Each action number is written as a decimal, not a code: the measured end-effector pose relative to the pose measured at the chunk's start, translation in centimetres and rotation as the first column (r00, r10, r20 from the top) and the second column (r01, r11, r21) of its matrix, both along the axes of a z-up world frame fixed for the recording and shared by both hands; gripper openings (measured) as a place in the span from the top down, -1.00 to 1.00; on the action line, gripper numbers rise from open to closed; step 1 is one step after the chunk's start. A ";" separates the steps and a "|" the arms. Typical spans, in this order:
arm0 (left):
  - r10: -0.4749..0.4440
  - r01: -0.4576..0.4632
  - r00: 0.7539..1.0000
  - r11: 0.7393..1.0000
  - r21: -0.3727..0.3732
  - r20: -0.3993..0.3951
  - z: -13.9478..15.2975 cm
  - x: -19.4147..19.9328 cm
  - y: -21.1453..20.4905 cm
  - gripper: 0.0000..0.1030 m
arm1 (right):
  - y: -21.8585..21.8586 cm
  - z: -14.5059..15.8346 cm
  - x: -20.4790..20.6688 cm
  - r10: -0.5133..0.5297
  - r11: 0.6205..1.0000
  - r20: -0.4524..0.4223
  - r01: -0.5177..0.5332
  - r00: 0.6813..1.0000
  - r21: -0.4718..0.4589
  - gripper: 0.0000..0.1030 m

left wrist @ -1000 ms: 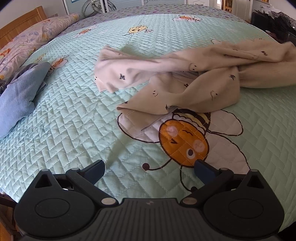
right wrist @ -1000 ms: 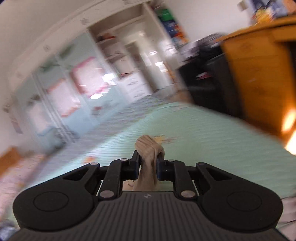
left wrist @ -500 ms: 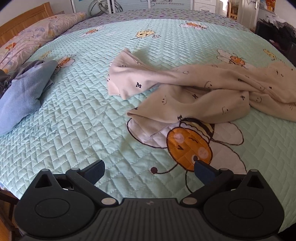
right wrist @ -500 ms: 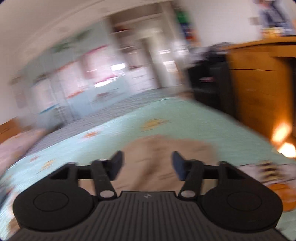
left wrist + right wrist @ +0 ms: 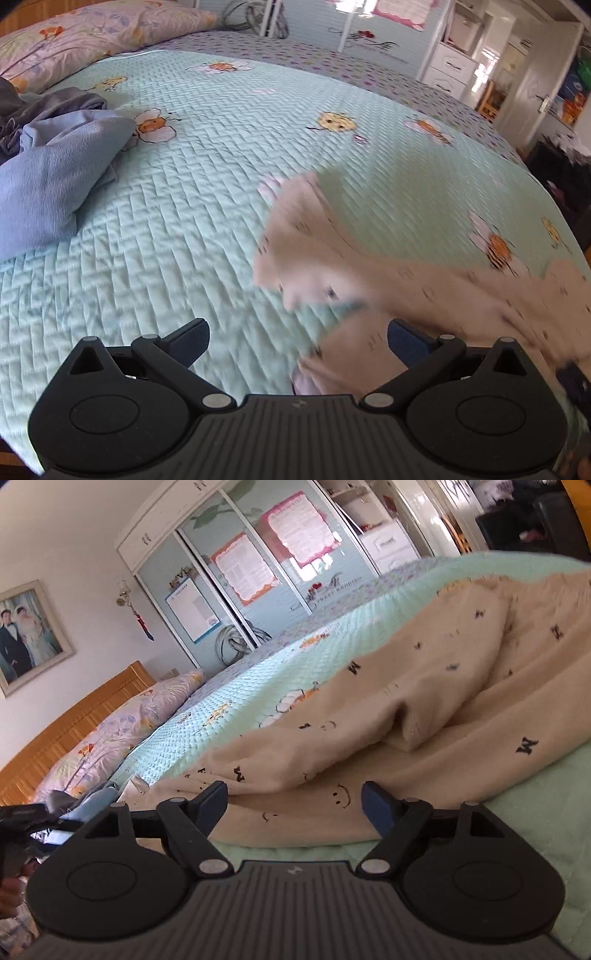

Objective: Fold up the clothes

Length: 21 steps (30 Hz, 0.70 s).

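left tongs (image 5: 297,341) spread, beige garment (image 5: 406,280) just ahead | right tongs (image 5: 295,805) spread, garment edge between

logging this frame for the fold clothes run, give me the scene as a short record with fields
surface: quilted mint bedspread with bee prints
garment: beige printed garment lying rumpled, unfolded
left gripper: open, garment edge between its fingers, not clamped
right gripper: open, low at the garment's near edge
other clothes: blue garment heaped apart at the left
pillow: floral pillow by the wooden headboard
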State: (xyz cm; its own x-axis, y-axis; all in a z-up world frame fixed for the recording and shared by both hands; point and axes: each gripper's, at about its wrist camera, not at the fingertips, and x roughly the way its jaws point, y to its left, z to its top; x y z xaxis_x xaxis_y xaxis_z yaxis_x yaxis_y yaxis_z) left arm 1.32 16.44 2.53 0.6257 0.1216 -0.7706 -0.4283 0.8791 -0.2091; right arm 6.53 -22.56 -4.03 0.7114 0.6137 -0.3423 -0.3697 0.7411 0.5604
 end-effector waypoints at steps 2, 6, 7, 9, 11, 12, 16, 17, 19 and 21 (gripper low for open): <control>0.051 -0.052 0.999 0.998 -0.032 -0.020 -0.6 1.7 1.9 -0.99 | 0.4 -0.4 -0.4 0.000 1.000 0.000 0.000 1.000 0.010 -0.56; 0.144 -0.148 0.988 0.983 -0.105 -0.047 -1.9 4.5 5.3 -0.98 | 0.3 -0.9 -0.1 0.001 1.000 -0.005 -0.001 1.000 0.031 -0.56; 0.159 -0.164 0.986 0.979 -0.120 -0.054 -2.2 4.9 5.9 -0.97 | 0.4 -0.9 0.0 0.002 0.999 -0.005 -0.002 1.000 0.033 -0.56; 0.163 -0.172 0.984 0.975 -0.139 -0.070 -2.9 5.8 6.5 -0.94 | 0.3 -1.0 0.0 0.005 0.999 -0.007 -0.005 1.000 0.037 -0.57; 0.159 -0.170 0.983 0.976 -0.136 -0.086 -3.2 6.6 6.7 -0.94 | 0.1 -1.0 -0.1 0.008 0.999 -0.008 -0.008 1.000 0.044 -0.58; 0.161 -0.171 0.983 0.977 -0.131 -0.089 -3.2 7.0 6.7 -0.94 | 0.1 -1.0 0.0 0.009 0.999 -0.008 -0.008 1.000 0.048 -0.58; 0.161 -0.172 0.984 0.970 -0.171 -0.074 -3.0 8.1 7.2 -0.96 | 0.2 -1.1 0.0 0.010 0.998 -0.009 -0.009 1.000 0.059 -0.58; 0.159 -0.171 0.984 0.967 -0.189 -0.073 -3.0 8.3 7.3 -0.96 | 0.3 -1.1 0.0 0.010 0.998 -0.009 -0.009 1.000 0.059 -0.58; 0.130 -0.142 0.989 0.966 -0.215 -0.069 -3.1 8.9 7.0 -0.96 | 0.2 -1.0 0.0 0.010 0.998 -0.009 -0.010 1.000 0.059 -0.59; 0.099 -0.110 0.993 0.970 -0.216 -0.065 -3.1 9.2 6.5 -0.81 | 0.1 -1.0 0.0 0.010 0.998 -0.009 -0.010 1.000 0.064 -0.59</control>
State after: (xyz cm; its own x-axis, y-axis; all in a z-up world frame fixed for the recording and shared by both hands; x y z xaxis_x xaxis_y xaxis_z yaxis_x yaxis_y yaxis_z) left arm 10.57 22.90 -0.61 0.5760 0.0091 -0.8174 -0.5311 0.7643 -0.3657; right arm 6.50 -22.47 -5.08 0.7022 0.6417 -0.3086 -0.3713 0.6998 0.6102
